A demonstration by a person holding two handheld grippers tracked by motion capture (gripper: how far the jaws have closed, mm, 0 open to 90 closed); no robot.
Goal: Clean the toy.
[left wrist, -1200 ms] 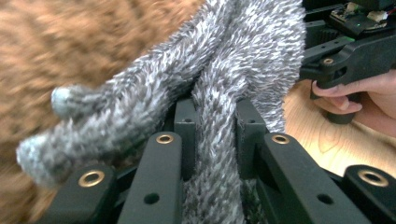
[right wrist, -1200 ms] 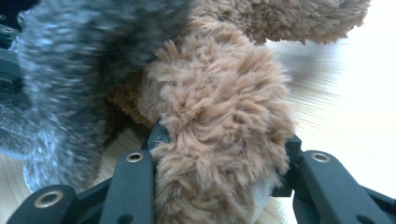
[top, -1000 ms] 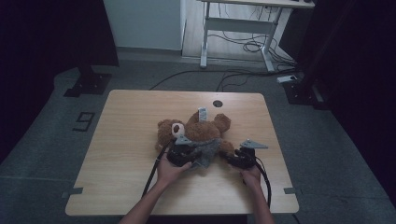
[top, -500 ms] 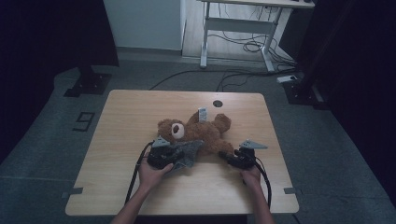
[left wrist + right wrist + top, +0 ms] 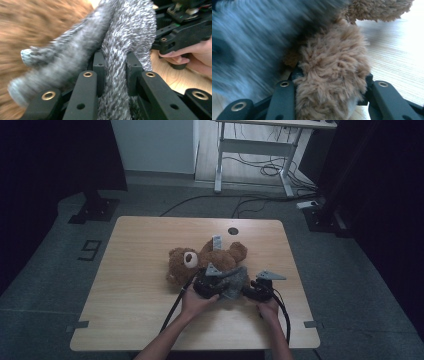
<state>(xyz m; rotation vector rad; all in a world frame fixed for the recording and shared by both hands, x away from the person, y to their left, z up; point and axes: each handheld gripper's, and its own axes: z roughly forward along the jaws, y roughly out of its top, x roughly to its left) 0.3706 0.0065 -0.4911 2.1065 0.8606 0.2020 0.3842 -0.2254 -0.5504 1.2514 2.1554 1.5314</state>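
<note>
Brown plush teddy bear (image 5: 200, 260): right gripper (image 5: 329, 100) clamps its leg; left gripper (image 5: 115, 75) pinches grey knitted garment (image 5: 234, 281), apparently mid-dressing; next, pull along limb.

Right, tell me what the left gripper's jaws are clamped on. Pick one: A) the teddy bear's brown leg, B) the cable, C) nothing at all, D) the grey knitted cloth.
D: in the left gripper view the left gripper has its jaws pressed against both sides of a fold of the grey knitted cloth, while the brown plush limb of the teddy bear sits between the right gripper's jaws.
</note>
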